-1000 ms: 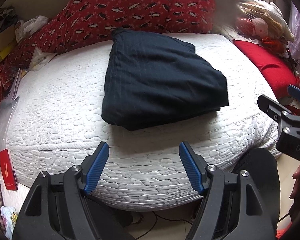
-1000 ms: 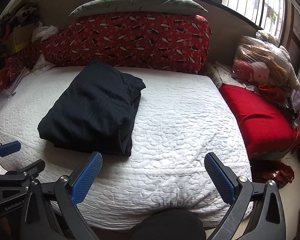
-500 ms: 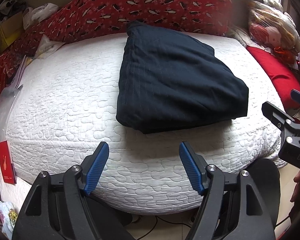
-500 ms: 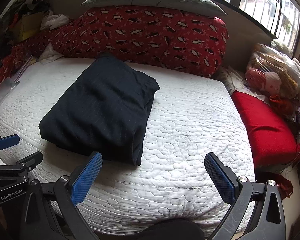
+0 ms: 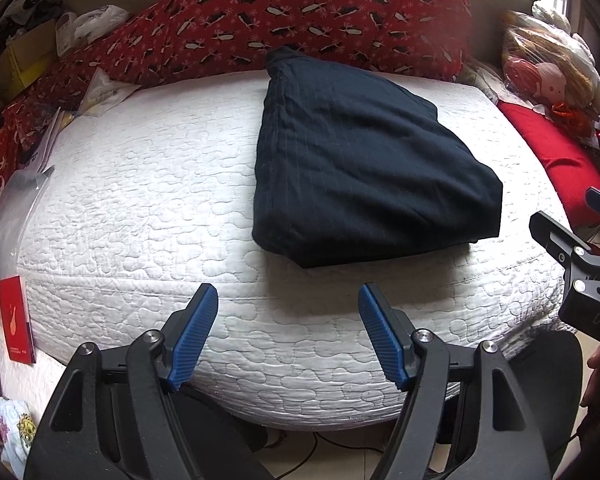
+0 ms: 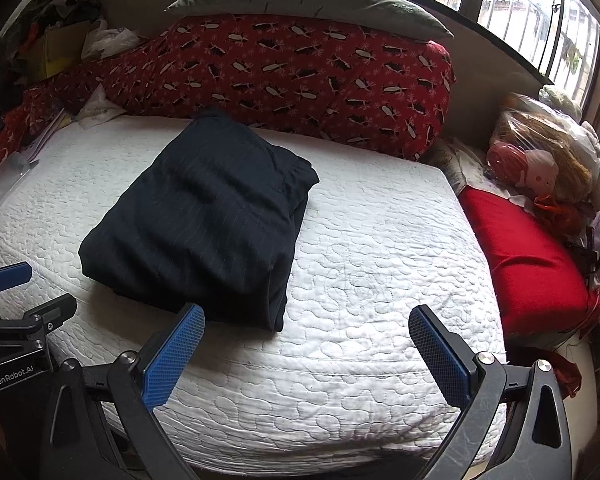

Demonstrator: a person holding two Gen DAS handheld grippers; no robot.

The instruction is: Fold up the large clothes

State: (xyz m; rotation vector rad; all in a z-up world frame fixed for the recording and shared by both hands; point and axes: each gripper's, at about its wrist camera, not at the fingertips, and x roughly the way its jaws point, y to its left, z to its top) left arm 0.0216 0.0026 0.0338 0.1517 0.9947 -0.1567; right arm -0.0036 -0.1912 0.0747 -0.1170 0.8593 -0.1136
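A: What lies on the white quilted mattress?

B: A dark navy pinstriped garment, folded into a thick rough square. It rests flat on the mattress, toward the near edge, with one corner pointing at the long red bolster patterned with black and white figures that runs along the far side of the mattress.

A: Does the garment touch that bolster?

B: Its far corner comes right up to it in the left wrist view; I cannot tell whether they touch.

A: And the left gripper?

B: It hangs off the near edge of the mattress, short of the garment. Its blue ribbed pads stand well apart, with nothing between them but bare quilt.

A: The right gripper?

B: Also wide apart and empty, at the near edge of the mattress. Its left pad sits in front of the garment's near corner in its own view, though no contact shows. The garment lies off to its left side.

A: What else is around the mattress?

B: A grey-green pillow lies on top of the bolster. A plain red cushion lies beside the mattress on the right, with a plastic-wrapped bundle of plush toys beyond it. On the left side of the mattress are loose papers and a small red booklet hanging by its edge.
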